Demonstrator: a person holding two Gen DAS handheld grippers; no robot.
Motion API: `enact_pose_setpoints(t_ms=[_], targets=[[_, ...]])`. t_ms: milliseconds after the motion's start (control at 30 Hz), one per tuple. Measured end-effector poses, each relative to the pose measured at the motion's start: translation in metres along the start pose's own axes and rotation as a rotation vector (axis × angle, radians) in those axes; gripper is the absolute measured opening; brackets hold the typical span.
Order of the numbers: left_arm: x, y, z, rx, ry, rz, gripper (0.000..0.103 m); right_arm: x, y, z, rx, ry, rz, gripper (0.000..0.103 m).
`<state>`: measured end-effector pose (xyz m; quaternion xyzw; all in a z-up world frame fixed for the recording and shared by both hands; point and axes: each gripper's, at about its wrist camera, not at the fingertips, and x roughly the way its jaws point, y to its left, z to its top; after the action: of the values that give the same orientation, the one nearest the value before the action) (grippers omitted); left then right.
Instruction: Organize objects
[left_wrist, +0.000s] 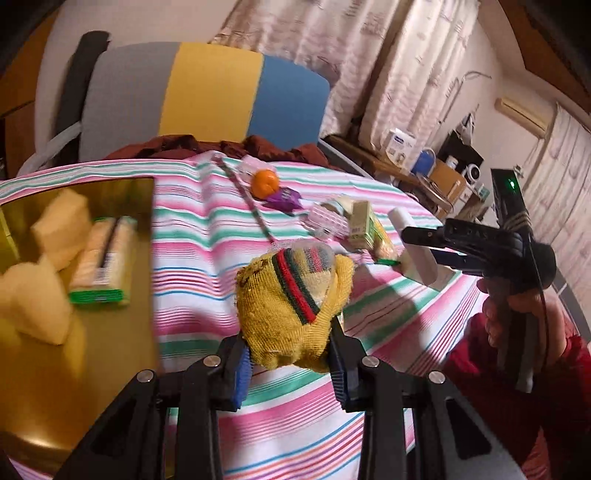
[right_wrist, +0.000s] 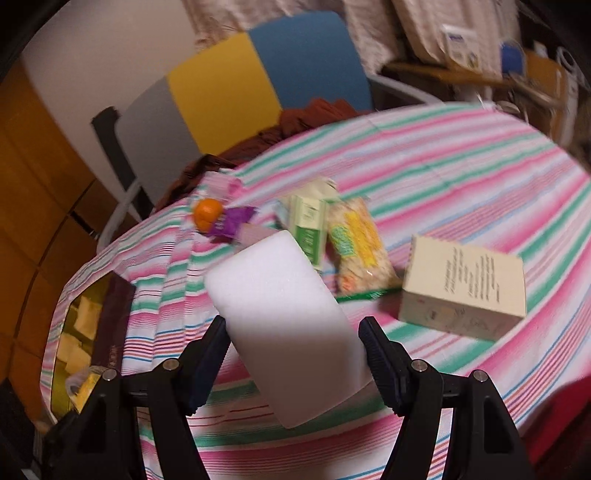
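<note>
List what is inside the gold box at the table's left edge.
In the gold box: pale yellow sponge blocks and a green-trimmed biscuit packet. Whatever lies beneath them, and the box's near end, is out of sight.

No text can be read with certainty. The cream box (right_wrist: 465, 286), near the right edge of the bench (right_wrist: 461, 155), carries several lines of dark print on its top face, but the letters are too small and blurred to read. The green and white carton (right_wrist: 308, 230) and the yellow snack packet (right_wrist: 356, 245) beside it have coloured labels, also not legible. In the gold tray (left_wrist: 22, 387) at the left edge, the green-ended biscuit packet (left_wrist: 103, 258) shows a barcode, its digits unreadable.
</note>
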<state>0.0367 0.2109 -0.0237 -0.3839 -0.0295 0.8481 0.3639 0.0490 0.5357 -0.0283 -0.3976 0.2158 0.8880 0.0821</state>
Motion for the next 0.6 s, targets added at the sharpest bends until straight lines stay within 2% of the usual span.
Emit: enact_pose_setpoints(t_ms=[167,367,600], targets=[[-0.028,0.021,-0.002,-0.015,-0.038,0.029,0.035,-0.003,0.031,-0.014,0.037,0.021,0.124,0.072],[-0.049,0.046,-0.008,-0.062,-0.051,0.053,0.035,-0.001,0.083,-0.031,-0.021,0.053,0.200,0.072],[-0.078,0.081,-0.013,-0.123,-0.085,0.108,0.035,-0.002,0.147,-0.048,-0.055,0.096,0.350,0.072]])
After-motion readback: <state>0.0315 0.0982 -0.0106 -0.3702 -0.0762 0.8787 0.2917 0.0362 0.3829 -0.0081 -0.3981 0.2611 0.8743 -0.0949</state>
